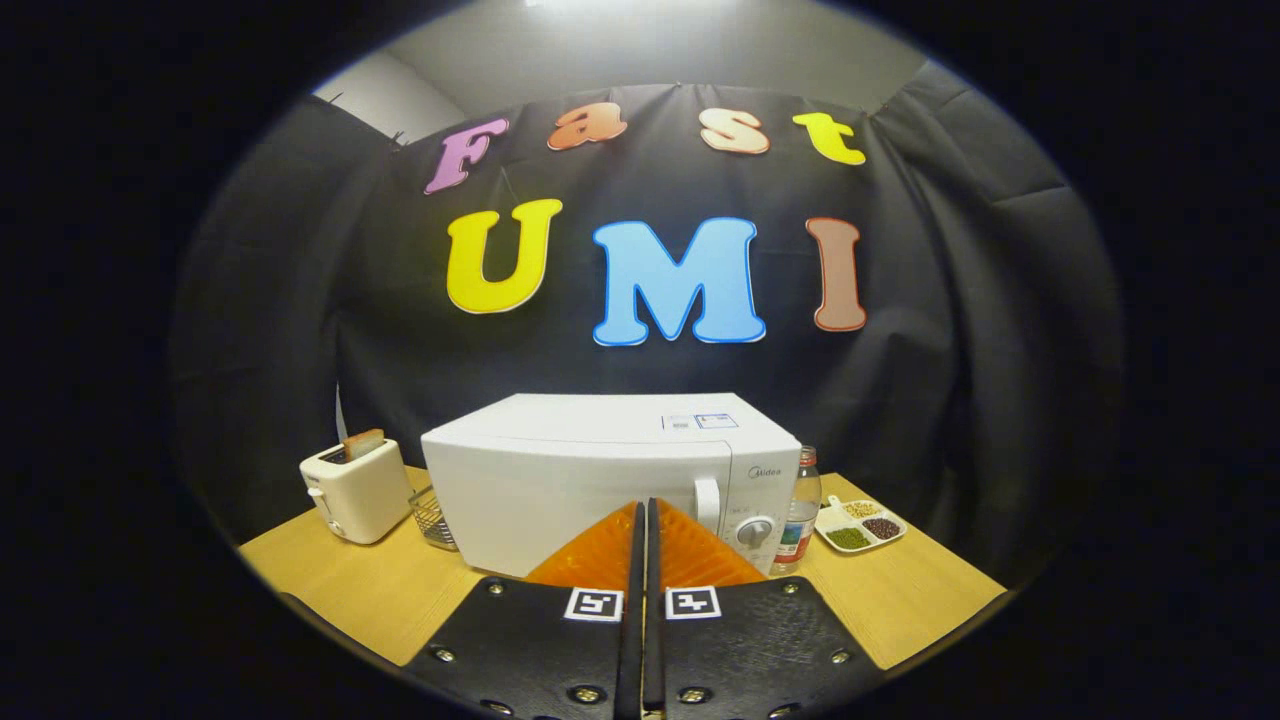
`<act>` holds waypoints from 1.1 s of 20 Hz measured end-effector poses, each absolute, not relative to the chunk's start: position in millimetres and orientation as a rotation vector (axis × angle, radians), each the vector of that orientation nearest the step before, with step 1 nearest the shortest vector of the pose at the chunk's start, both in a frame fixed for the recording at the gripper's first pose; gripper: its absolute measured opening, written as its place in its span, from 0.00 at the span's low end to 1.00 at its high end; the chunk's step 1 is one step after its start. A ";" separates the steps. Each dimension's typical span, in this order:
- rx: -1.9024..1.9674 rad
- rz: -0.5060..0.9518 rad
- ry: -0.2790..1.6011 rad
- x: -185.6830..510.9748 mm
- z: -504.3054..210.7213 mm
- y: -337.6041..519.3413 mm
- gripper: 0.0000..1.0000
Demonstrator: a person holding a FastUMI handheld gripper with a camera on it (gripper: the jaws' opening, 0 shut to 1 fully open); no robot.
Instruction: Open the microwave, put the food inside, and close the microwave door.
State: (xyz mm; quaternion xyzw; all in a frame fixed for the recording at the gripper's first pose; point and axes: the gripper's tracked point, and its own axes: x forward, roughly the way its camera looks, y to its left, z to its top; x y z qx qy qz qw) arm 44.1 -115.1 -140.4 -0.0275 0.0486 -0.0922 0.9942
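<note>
Seen from the gripper view: gripper point(645, 515) with its two fingers pressed together, tips meeting with barely a slit between, holding nothing. Just beyond the fingertips, a white microwave point(600, 475) standing on a wooden table point(350, 580), door closed, door handle point(708, 503) upright a little right of the fingertips, and a round knob point(757, 531) below it on the control panel. Left of the microwave, well apart from the fingers, a cream toaster point(355, 490) with a slice of toast point(363, 443) poking out of its slot. Between toaster and microwave, touching or nearly touching the microwave's left side, a small wire basket point(434, 517). Tight against the microwave's right side, a clear bottle point(802, 510) with a label, upright. Further right on the table, a white divided tray point(860, 525) with handle, holding separate heaps of pale, dark reddish and green beans or grains, one kind per compartment. Behind everything, black cloth as the booth wall.
</note>
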 end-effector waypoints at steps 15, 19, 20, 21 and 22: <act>-0.039 -0.197 -0.032 -22.2 -48.1 -81.2 0.50; 0.026 -0.220 0.002 -19.2 -57.4 -83.3 0.98; 0.018 -0.216 0.011 -16.5 -59.1 -83.1 0.98; 0.006 -0.221 0.025 -15.5 -61.5 -86.2 0.98; -0.002 -0.224 0.031 -14.3 -64.0 -89.2 0.98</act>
